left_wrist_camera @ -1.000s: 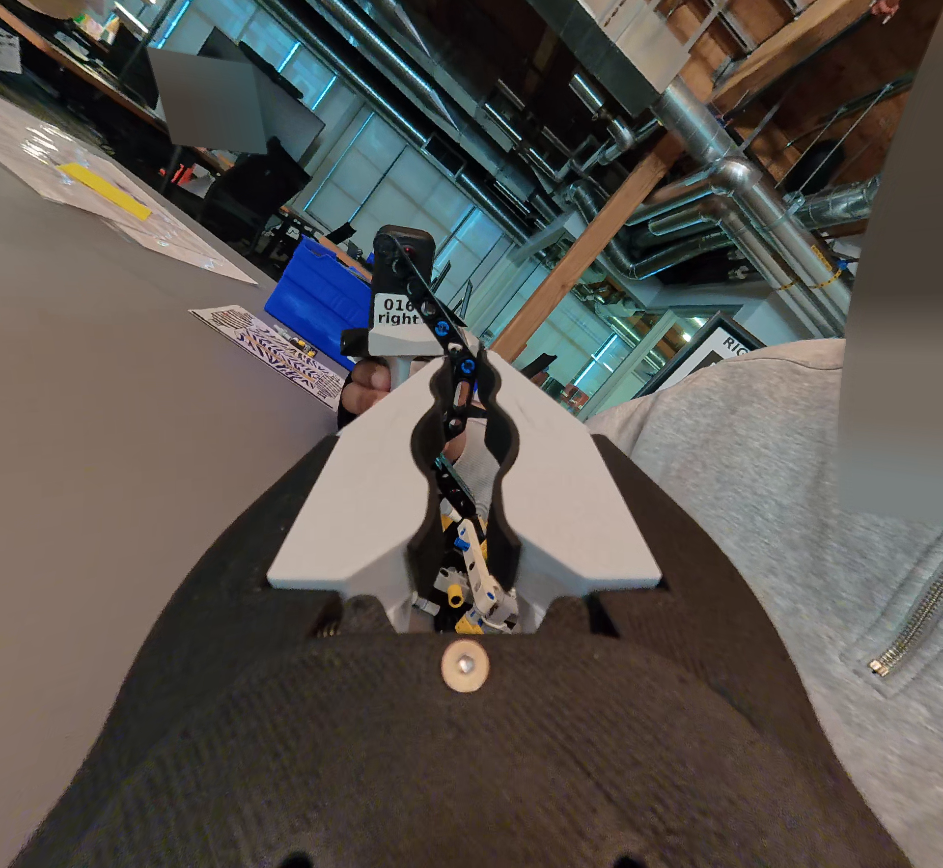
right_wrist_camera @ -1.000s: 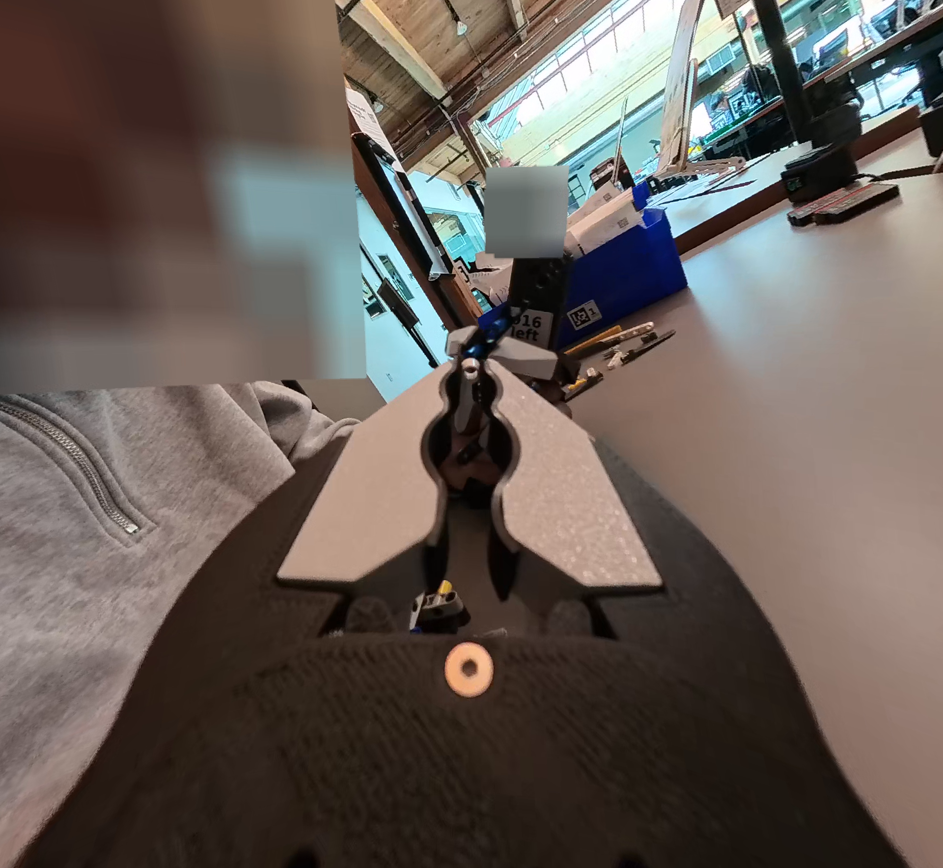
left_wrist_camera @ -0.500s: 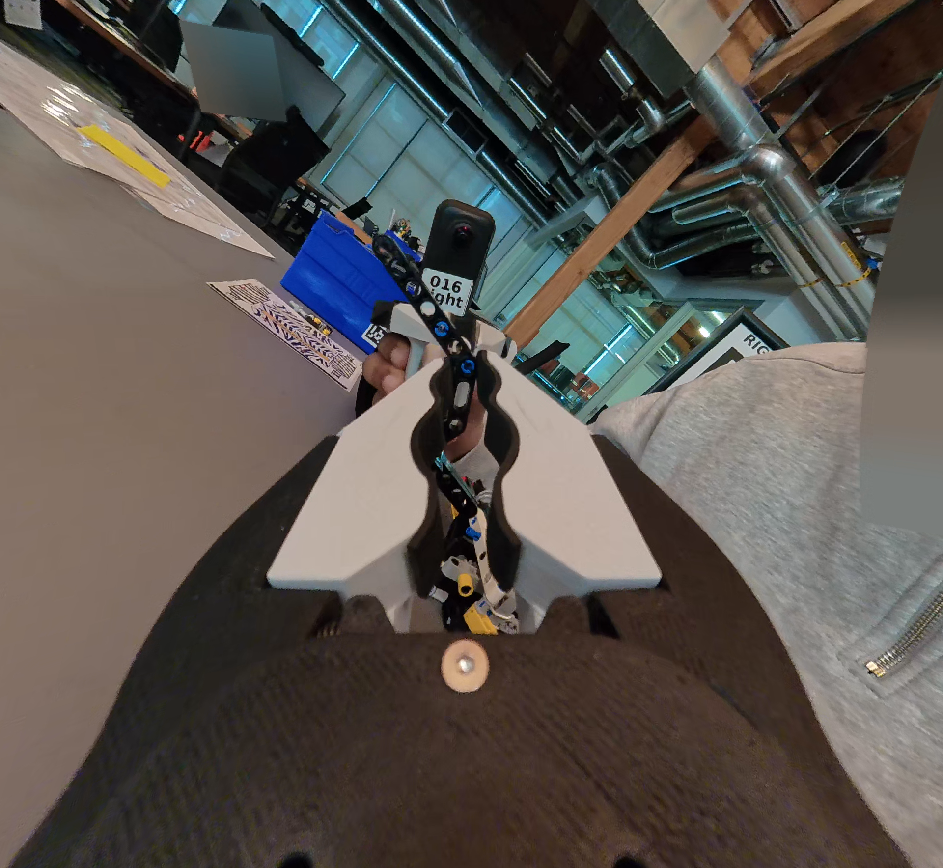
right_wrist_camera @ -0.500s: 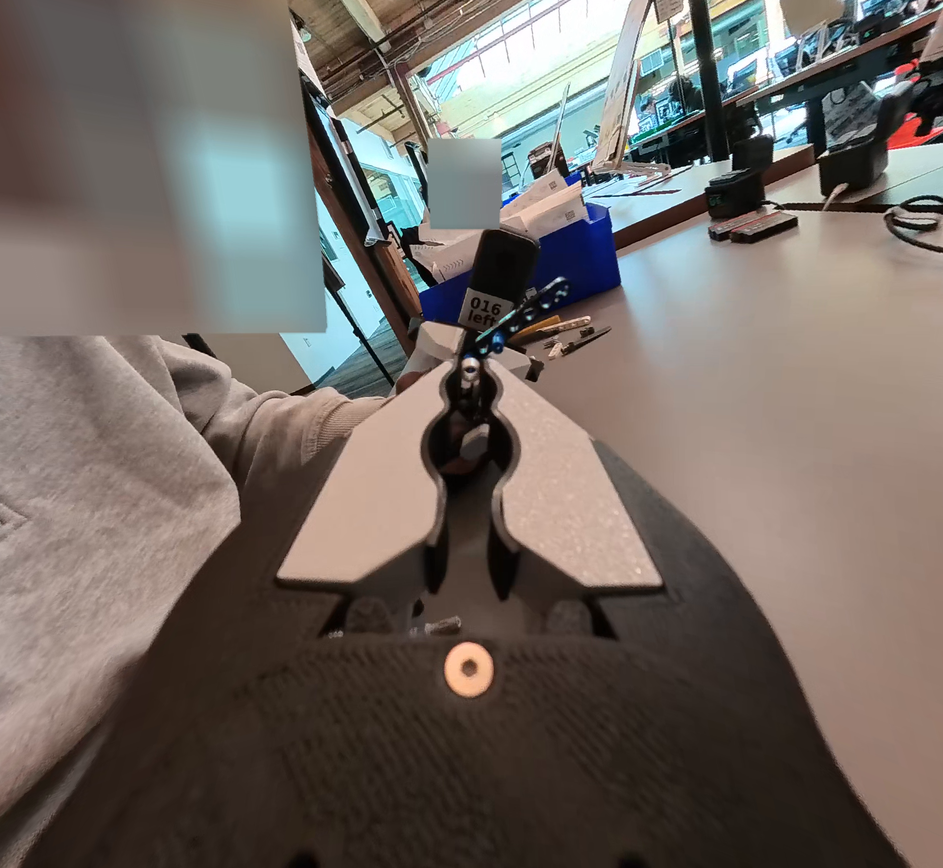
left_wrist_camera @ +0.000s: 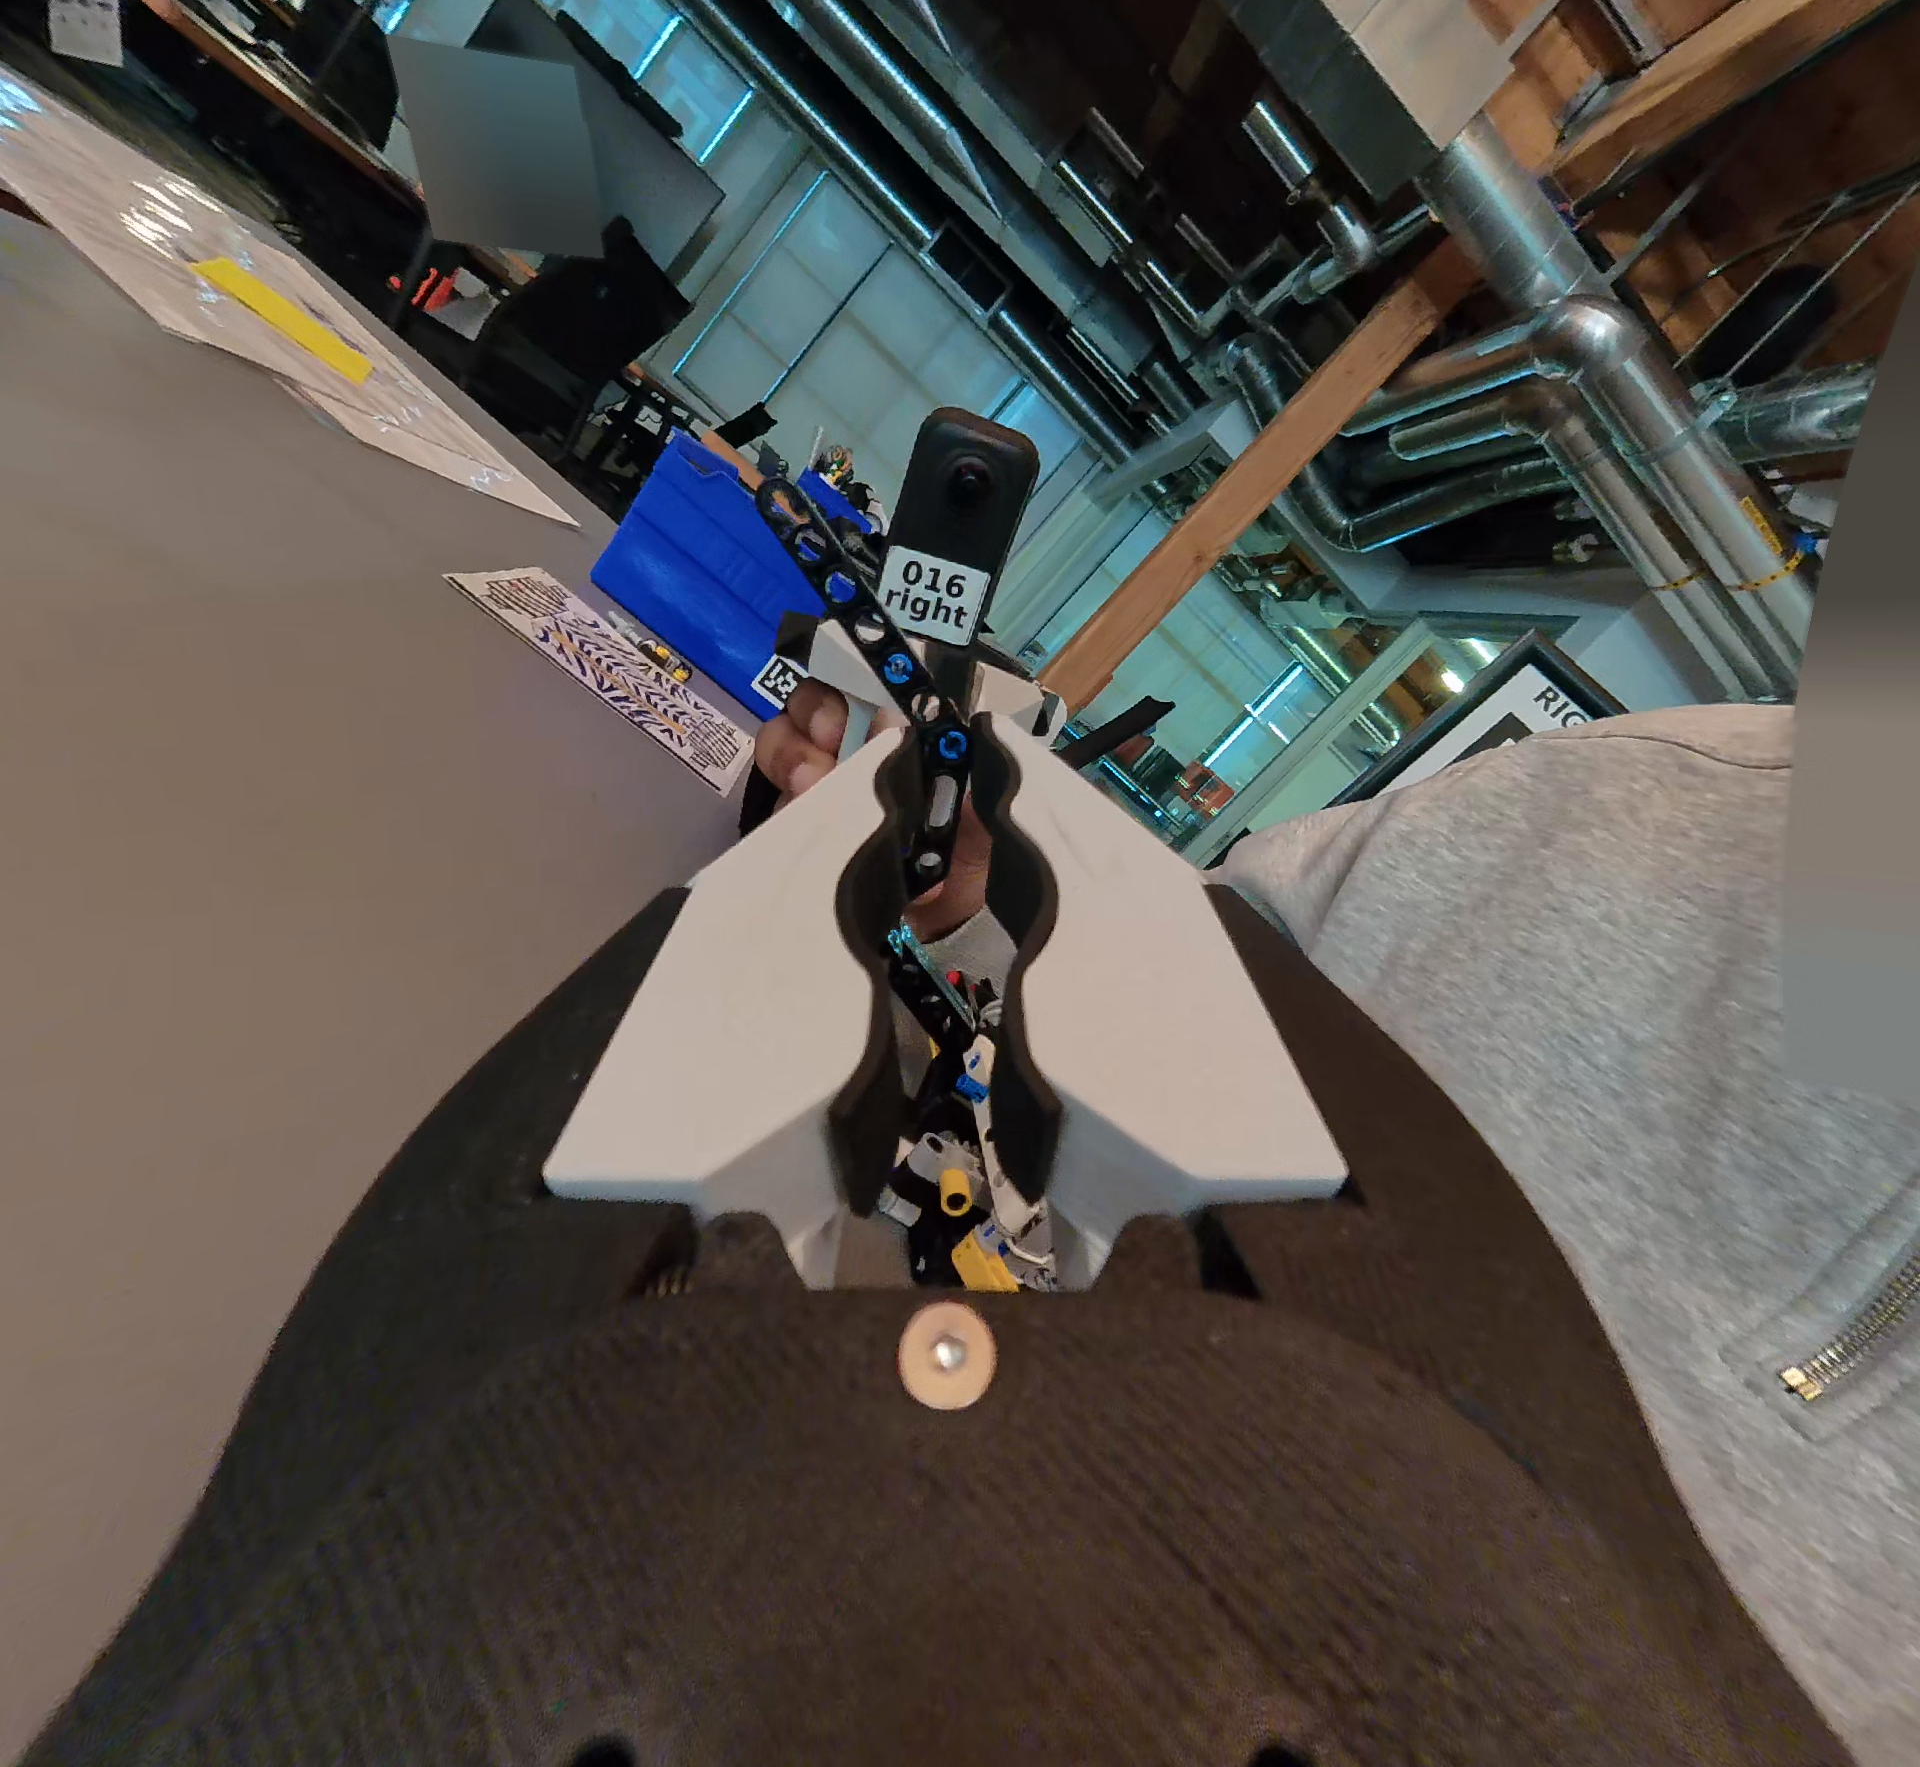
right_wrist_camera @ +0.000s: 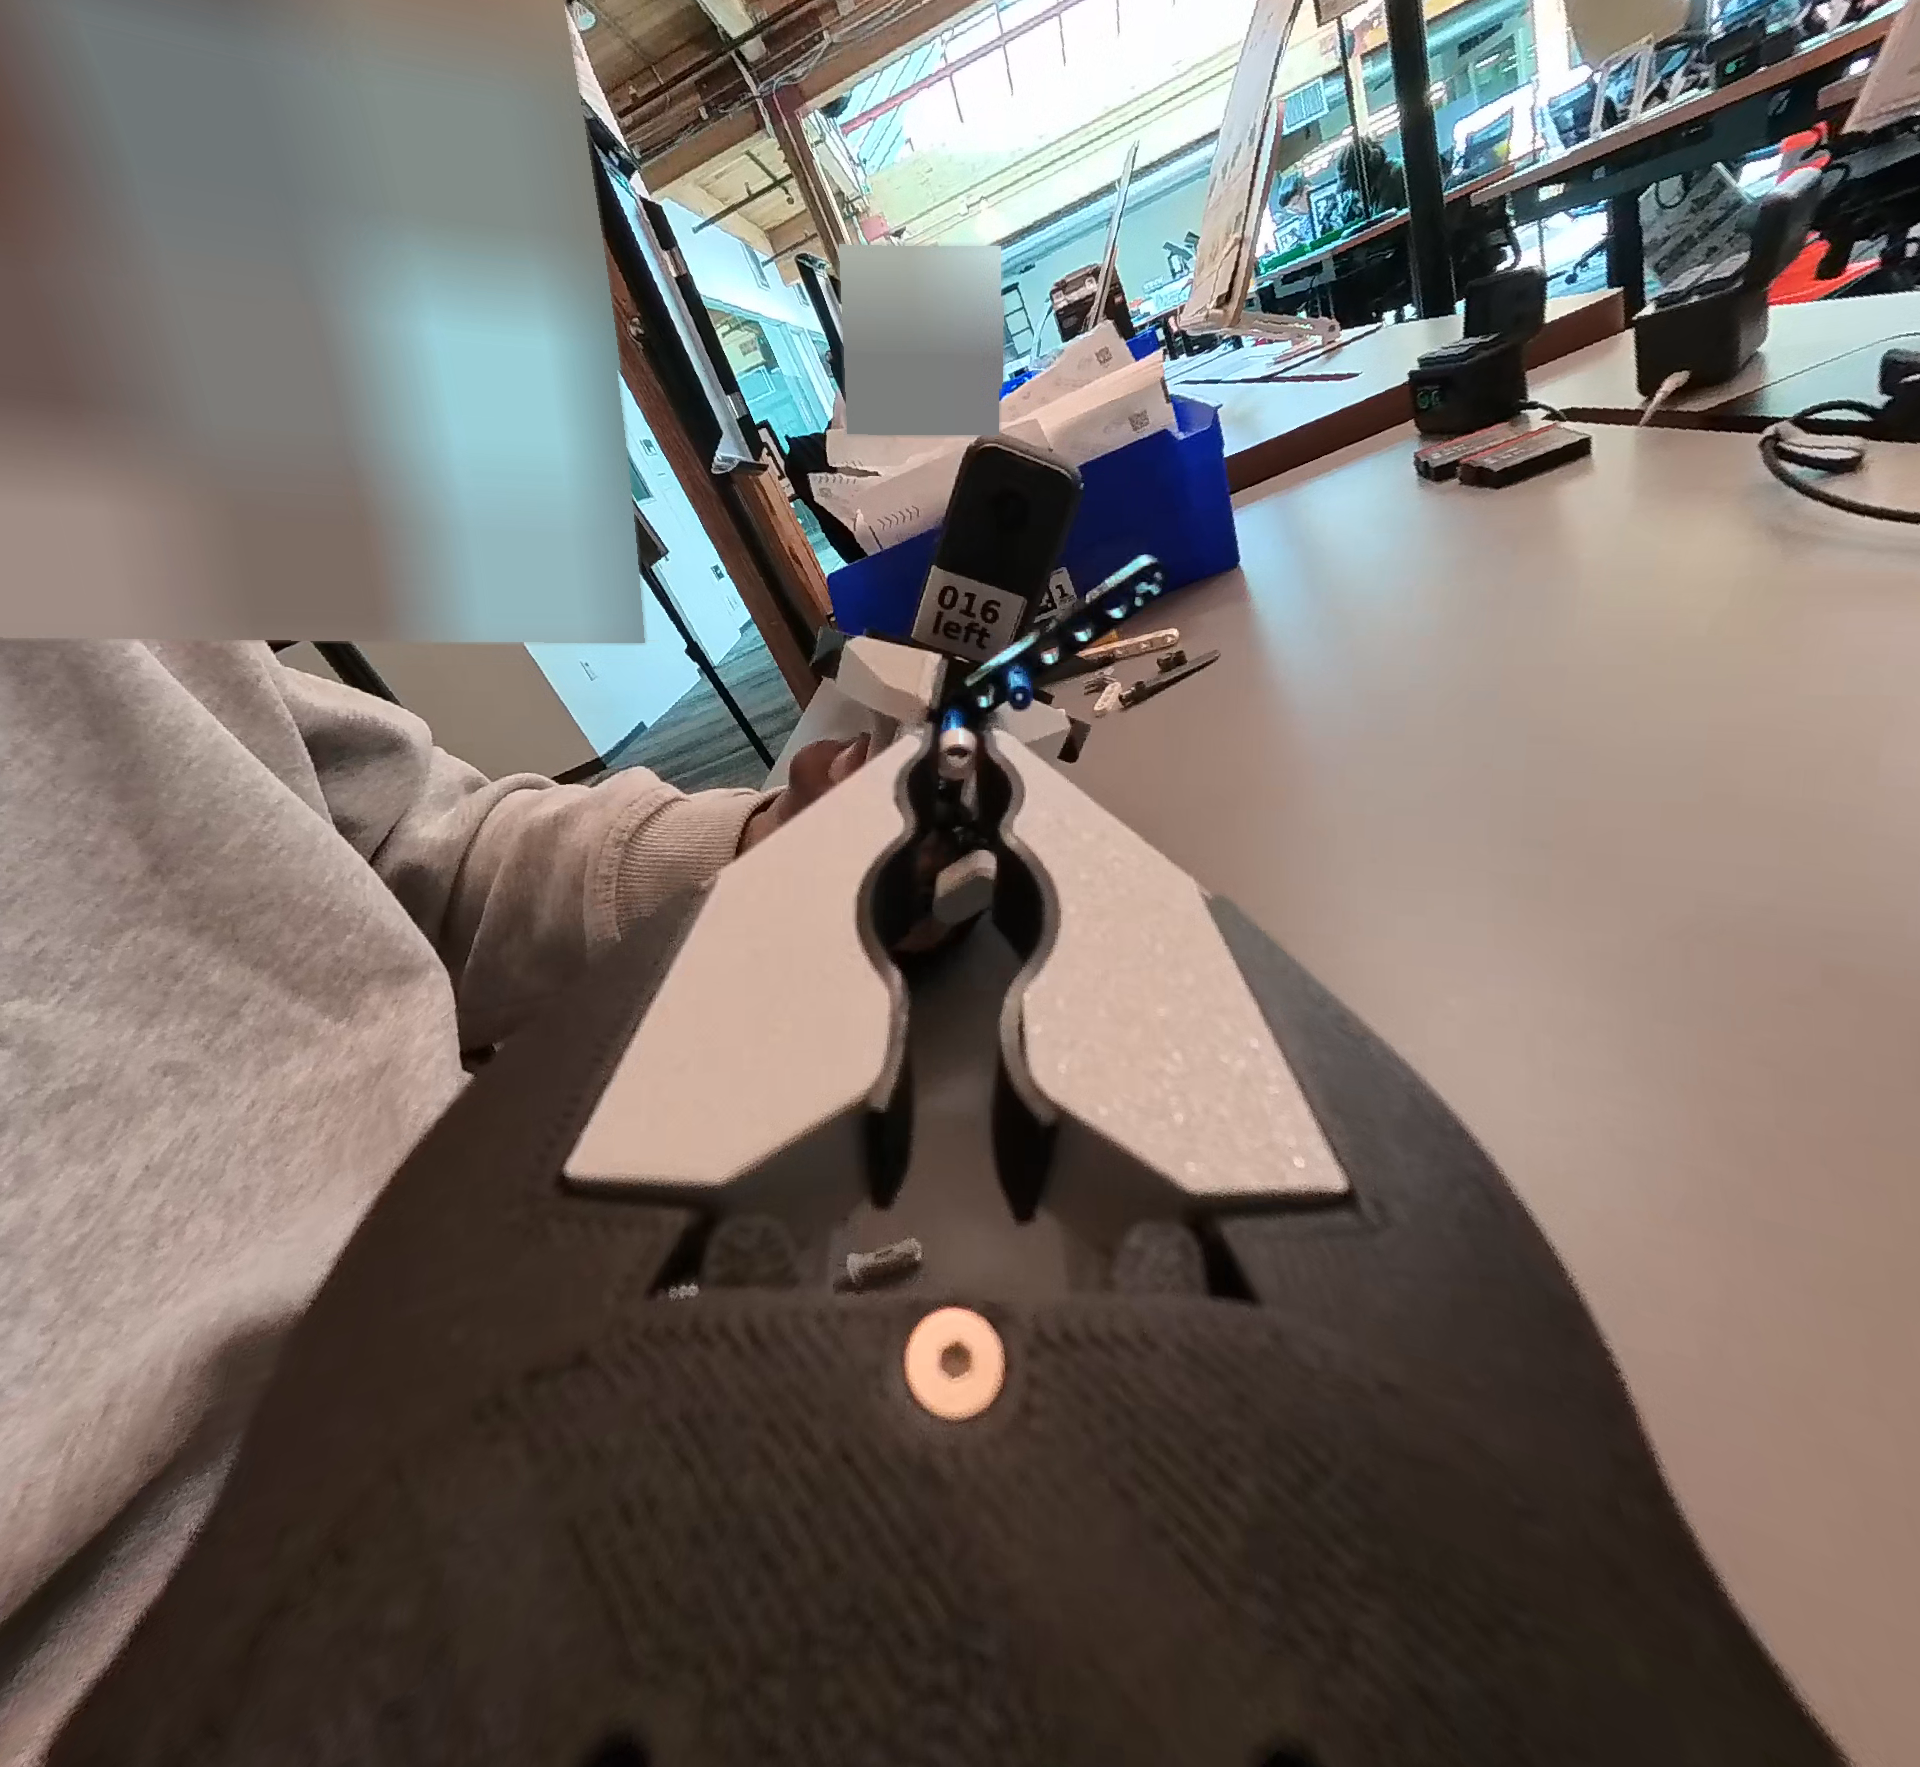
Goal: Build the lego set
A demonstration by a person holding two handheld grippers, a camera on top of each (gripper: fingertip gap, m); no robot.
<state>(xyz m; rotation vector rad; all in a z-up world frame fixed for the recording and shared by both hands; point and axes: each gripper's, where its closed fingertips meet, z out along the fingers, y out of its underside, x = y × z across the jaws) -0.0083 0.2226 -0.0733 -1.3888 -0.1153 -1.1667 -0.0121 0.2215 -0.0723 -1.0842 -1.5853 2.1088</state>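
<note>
My left gripper (left_wrist_camera: 943, 746) is shut on a lego assembly (left_wrist_camera: 940, 1094) of black, white and yellow parts. Its long black beam with blue pins (left_wrist_camera: 831, 574) sticks out past the fingertips, up and to the left. My right gripper (right_wrist_camera: 954, 749) is shut on a small grey lego pin (right_wrist_camera: 954, 763) at its tips. The two grippers face each other above the grey table (right_wrist_camera: 1507, 782), tips close together. In the right wrist view the black beam (right_wrist_camera: 1081, 626) slants to the right in front of the left gripper's body (right_wrist_camera: 883, 683). The right gripper's body (left_wrist_camera: 961, 522) shows behind the beam in the left wrist view.
A blue bin (right_wrist_camera: 1143, 512) with papers stands behind, with loose lego pieces (right_wrist_camera: 1143, 668) on the table beside it. It also shows in the left wrist view (left_wrist_camera: 696, 564), next to a patterned sheet (left_wrist_camera: 613, 657). Black devices (right_wrist_camera: 1496, 460) and a cable (right_wrist_camera: 1829, 470) lie far right. A grey sleeve (right_wrist_camera: 208, 990) is at left. Left and right tips are no more than a few centimetres apart.
Both grippers have turned while staying shut. In the right wrist view the black beam has swung out to the right; in the left wrist view the right gripper's body has shifted right and up.
</note>
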